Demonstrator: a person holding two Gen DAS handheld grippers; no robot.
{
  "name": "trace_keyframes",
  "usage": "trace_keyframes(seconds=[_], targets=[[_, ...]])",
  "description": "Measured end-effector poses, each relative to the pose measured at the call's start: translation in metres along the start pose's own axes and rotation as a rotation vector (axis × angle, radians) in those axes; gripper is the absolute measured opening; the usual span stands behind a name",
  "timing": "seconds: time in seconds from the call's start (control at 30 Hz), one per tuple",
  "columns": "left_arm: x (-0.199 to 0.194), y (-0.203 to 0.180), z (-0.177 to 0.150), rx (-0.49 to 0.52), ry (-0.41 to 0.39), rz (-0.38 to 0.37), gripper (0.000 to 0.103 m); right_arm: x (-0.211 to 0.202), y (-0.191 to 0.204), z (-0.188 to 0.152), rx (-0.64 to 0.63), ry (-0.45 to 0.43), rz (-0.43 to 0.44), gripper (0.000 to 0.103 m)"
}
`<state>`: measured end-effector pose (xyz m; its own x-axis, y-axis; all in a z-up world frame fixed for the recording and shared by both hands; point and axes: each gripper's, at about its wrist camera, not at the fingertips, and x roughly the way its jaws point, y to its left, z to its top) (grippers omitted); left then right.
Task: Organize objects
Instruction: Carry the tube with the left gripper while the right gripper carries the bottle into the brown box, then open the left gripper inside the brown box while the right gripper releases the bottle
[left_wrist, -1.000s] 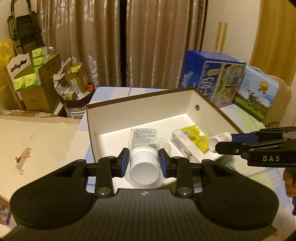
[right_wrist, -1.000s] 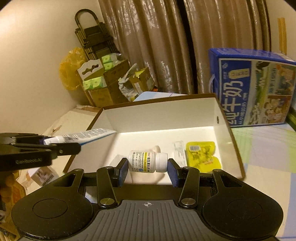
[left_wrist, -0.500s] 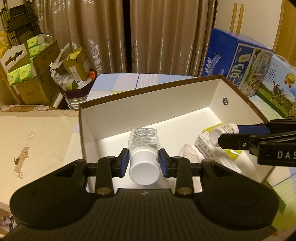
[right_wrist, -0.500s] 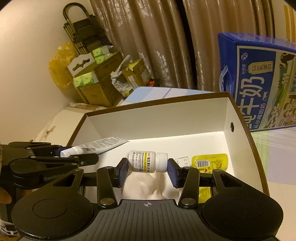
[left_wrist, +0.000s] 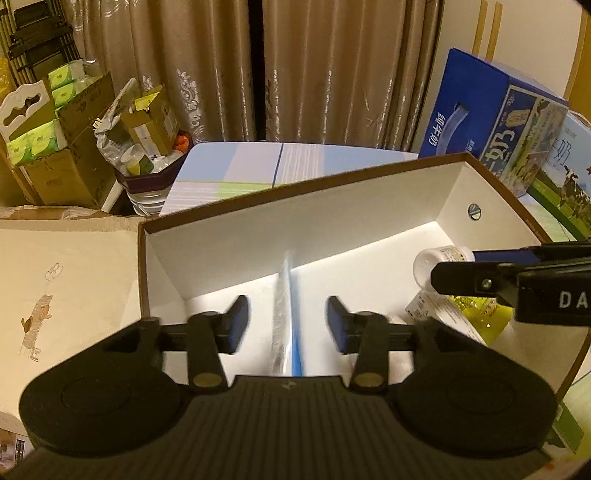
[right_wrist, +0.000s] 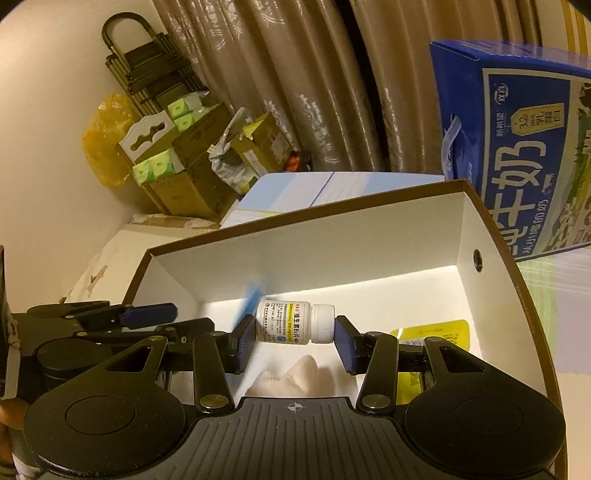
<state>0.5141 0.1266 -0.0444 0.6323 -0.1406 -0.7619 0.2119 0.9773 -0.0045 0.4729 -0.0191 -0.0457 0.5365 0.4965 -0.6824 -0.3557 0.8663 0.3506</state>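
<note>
Table (left_wrist: 258, 162) with pale blue, green and white striped cloth carries open brown-edged white cardboard box (left_wrist: 332, 229). Blue printed milk carton (right_wrist: 517, 147) stands on table just beside box, at its far right.

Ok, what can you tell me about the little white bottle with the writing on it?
The little white bottle looks like plastic, with a ribbed white cap and a printed label with a yellow band. It lies sideways, pinched end to end by the right gripper, cap against one pad, base against the other. It hangs above the white box, over a crumpled cloth.
</note>
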Motion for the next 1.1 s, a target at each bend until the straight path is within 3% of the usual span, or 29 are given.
trace_keyframes(seconds=[0.07, 0.17, 0.23, 0.3, 0.4, 1.1], targets=[[-0.002, 0.001, 0.001, -0.001, -0.003, -0.002, 0.051, 0.002, 0.0, 0.002, 0.001, 0.002, 0.011, 0.043], [-0.006, 0.003, 0.002, -0.005, -0.005, 0.015, 0.068, 0.002, -0.001, 0.008, 0.009, -0.02, 0.017, 0.044], [-0.01, 0.005, 0.002, -0.006, -0.009, 0.013, 0.07, 0.0, 0.0, 0.01, 0.005, -0.037, 0.02, 0.05], [-0.015, 0.006, 0.0, -0.013, -0.005, 0.016, 0.081, -0.004, 0.0, 0.01, 0.0, -0.046, 0.014, 0.054], [-0.023, 0.009, -0.002, -0.027, -0.007, 0.015, 0.086, -0.011, -0.001, 0.007, 0.006, -0.052, -0.002, 0.055], [-0.109, -0.015, -0.045, -0.052, -0.016, -0.026, 0.094, -0.103, -0.004, -0.058, 0.048, -0.047, -0.062, 0.059]])
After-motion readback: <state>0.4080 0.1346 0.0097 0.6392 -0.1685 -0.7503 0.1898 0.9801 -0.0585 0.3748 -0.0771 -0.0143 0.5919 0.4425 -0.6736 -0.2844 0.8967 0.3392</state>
